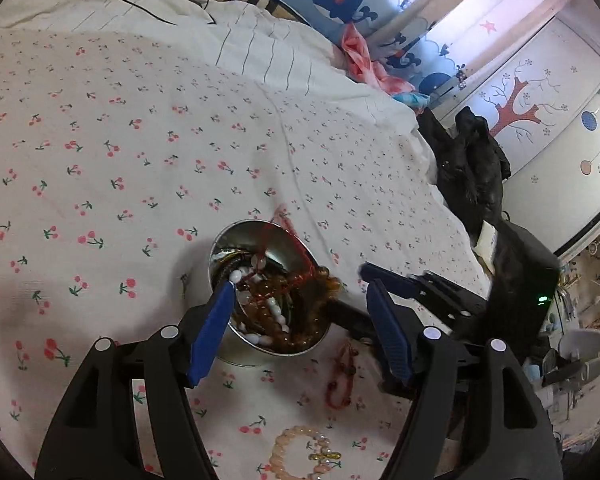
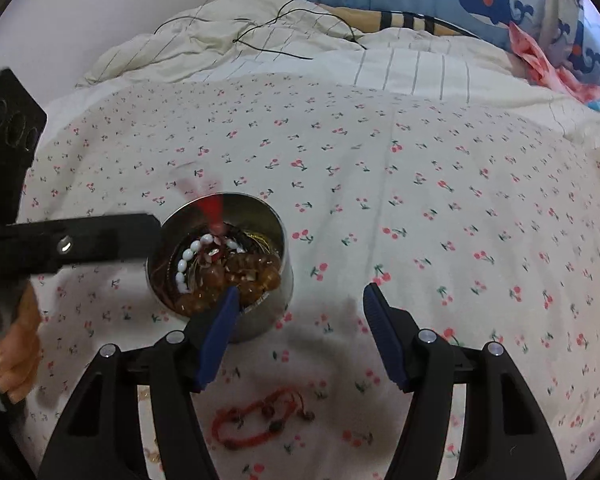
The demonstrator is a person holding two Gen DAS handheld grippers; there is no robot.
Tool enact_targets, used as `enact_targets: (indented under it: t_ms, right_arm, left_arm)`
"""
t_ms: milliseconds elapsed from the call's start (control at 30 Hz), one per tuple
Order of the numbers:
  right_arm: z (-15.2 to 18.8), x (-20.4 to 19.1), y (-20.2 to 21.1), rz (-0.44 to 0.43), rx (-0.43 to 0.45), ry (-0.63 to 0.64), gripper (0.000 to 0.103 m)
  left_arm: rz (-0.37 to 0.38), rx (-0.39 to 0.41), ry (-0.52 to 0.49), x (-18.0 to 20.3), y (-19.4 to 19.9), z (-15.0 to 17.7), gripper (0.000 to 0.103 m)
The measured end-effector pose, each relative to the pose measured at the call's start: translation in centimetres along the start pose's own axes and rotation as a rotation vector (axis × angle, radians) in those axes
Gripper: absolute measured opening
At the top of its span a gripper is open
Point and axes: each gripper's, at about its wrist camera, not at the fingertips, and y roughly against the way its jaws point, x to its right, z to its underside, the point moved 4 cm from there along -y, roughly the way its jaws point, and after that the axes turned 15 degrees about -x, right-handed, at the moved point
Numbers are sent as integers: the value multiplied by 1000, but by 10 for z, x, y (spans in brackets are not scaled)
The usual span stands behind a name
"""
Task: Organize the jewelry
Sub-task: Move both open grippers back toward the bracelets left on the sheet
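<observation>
Both tongs, left (image 1: pixel 300 292) and right (image 2: pixel 300 292), gape spread above one bowl (image 2: pixel 278 240); two bracelets (image 2: pixel 260 420) outside.

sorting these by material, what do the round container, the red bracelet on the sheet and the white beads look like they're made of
Round container: apparently polished metal; its wall mirrors the sheet.
Red bracelet: looks like knotted cord, matte, with small dark beads, possibly wood.
White beads: glossy and opaque, perhaps glass, porcelain or plastic; the look leaves it open.

Left gripper (image 1: pixel 298 284) hangs with jaws spread wide, and right gripper (image 2: pixel 298 288) gapes wide too, both empty.
</observation>
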Motion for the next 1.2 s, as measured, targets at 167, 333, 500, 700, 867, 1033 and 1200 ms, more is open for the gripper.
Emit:
enact_targets:
  t_ms: [167, 333, 500, 700, 867, 1033, 1200]
  right_arm:
    - [-9, -6, -14, 26, -20, 14, 63]
    - [-1, -4, 5, 15, 6, 17, 63]
    - [-15, 12, 23, 60, 86, -37, 67]
    - [-37, 0, -18, 108, 11, 14, 67]
    - [-42, -19, -30, 155, -17, 94, 67]
    - [-26, -25, -17, 187, -18, 157, 69]
    - [-9, -2, 17, 93, 67, 80, 73]
  left_arm:
    - [-18, 54, 20, 0, 13, -1, 66]
    - [-37, 97, 71, -11, 30, -1, 69]
    - [-63, 104, 90, -12, 41, 9, 76]
    - [-76, 79, 119, -19, 37, 16, 77]
    - [-89, 70, 114, -20, 36, 16, 77]
    - [-103, 68, 117, -20, 39, 17, 78]
    - [-131, 57, 114, -20, 39, 23, 78]
